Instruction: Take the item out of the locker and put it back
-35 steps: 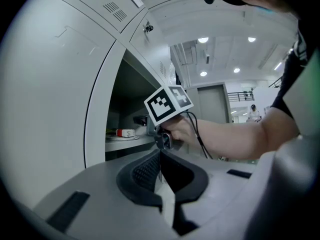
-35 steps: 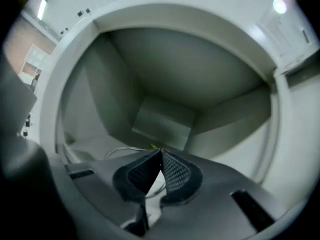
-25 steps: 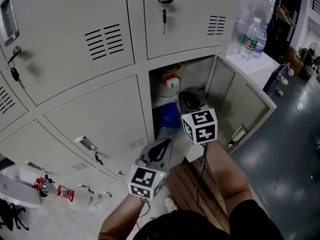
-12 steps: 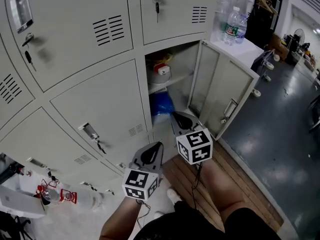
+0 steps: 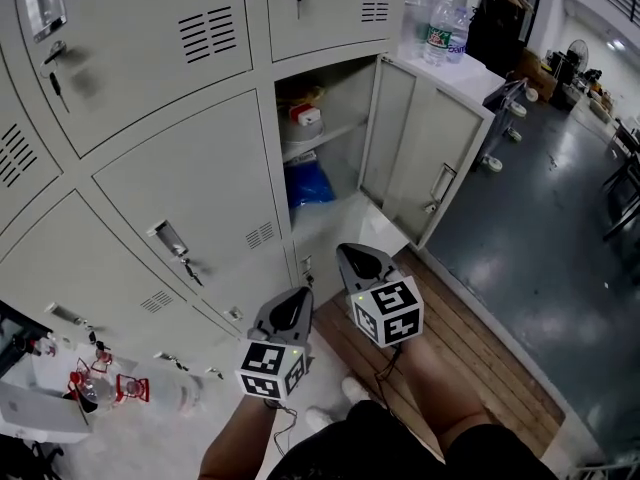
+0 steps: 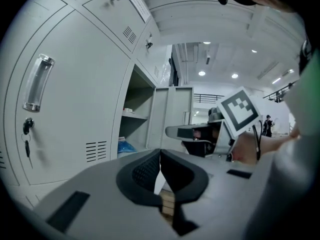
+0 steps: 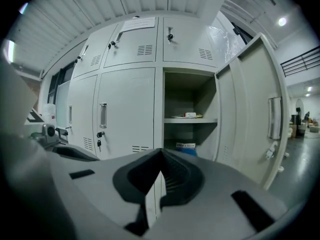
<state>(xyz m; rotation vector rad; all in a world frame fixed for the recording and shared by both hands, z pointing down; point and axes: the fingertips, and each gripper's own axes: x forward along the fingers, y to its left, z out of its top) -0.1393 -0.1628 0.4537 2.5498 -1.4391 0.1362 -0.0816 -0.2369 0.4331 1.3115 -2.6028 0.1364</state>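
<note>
The open locker (image 5: 340, 98) stands in the grey bank, its door (image 5: 425, 158) swung out to the right. On its shelf lies a small white and red item (image 5: 304, 116) (image 7: 190, 115). Below the shelf sits a blue bag (image 5: 306, 184) (image 7: 186, 147). My right gripper (image 5: 357, 258) is shut and holds nothing; it hangs well in front of and below the opening. Beside it on the left, my left gripper (image 5: 292, 306) is also shut and empty. In the left gripper view the jaws (image 6: 160, 160) meet, and the right gripper's marker cube (image 6: 239, 110) shows beyond them.
Closed locker doors with keys (image 5: 170, 238) fill the left. Water bottles (image 5: 437, 25) stand on the white counter behind the open door. A wooden pallet (image 5: 470, 348) lies under my legs. Red and white things (image 5: 100, 388) lie on the floor at lower left.
Both grippers have drawn back from the locker, and my head has moved away too. The locker opening now sits farther up in the view. Both stay shut and empty.
</note>
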